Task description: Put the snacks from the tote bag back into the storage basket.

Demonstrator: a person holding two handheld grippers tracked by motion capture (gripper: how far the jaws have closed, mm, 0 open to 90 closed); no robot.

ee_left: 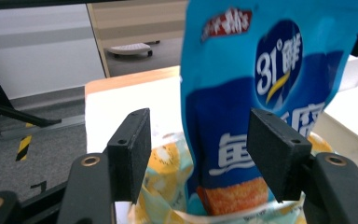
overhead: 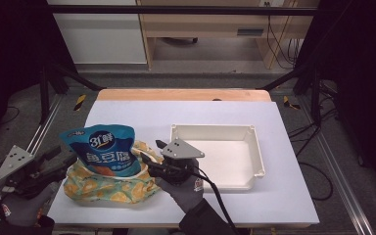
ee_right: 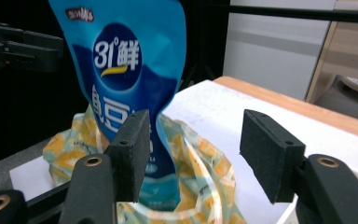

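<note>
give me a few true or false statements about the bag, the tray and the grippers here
1. The blue snack pouch stands partly inside the yellow patterned bag. True.
2. The white tray holds a snack pouch. False: the tray is empty.
3. The left gripper is open. True.
4. The right gripper is clamped on the pouch. False: its jaws stand apart, gripping nothing.
5. The tray lies left of the bag in the high view. False: it lies right of it.
</note>
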